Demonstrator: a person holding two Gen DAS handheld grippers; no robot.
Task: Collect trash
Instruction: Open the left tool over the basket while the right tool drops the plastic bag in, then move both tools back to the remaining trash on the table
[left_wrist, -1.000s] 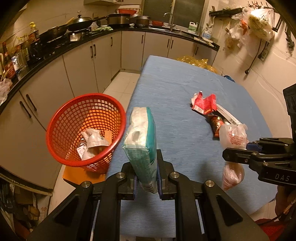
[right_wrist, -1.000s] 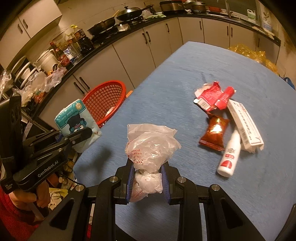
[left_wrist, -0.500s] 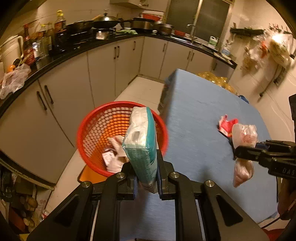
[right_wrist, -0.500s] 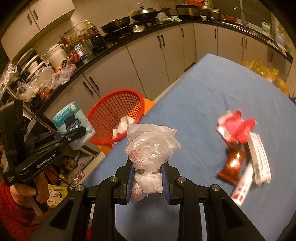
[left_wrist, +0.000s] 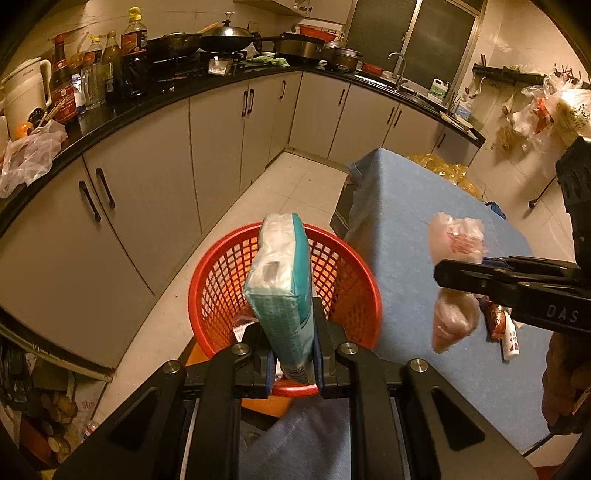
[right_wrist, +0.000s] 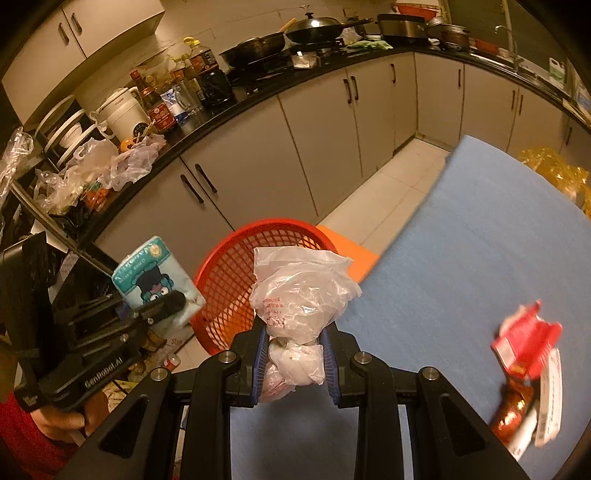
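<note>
Left gripper (left_wrist: 294, 363) is clamped on a teal tissue pack (left_wrist: 279, 284) right over the red mesh basket (left_wrist: 349, 275), which sits on the floor at the table's near left edge; my right gripper (right_wrist: 294, 363) pinches a knotted plastic bag (right_wrist: 301, 299) above that table edge, short of the basket rim. My worry: release the bag here and it lands on the blue tablecloth (right_wrist: 480, 266) or the floor. The tall pack could catch the rim and tip out.
</note>
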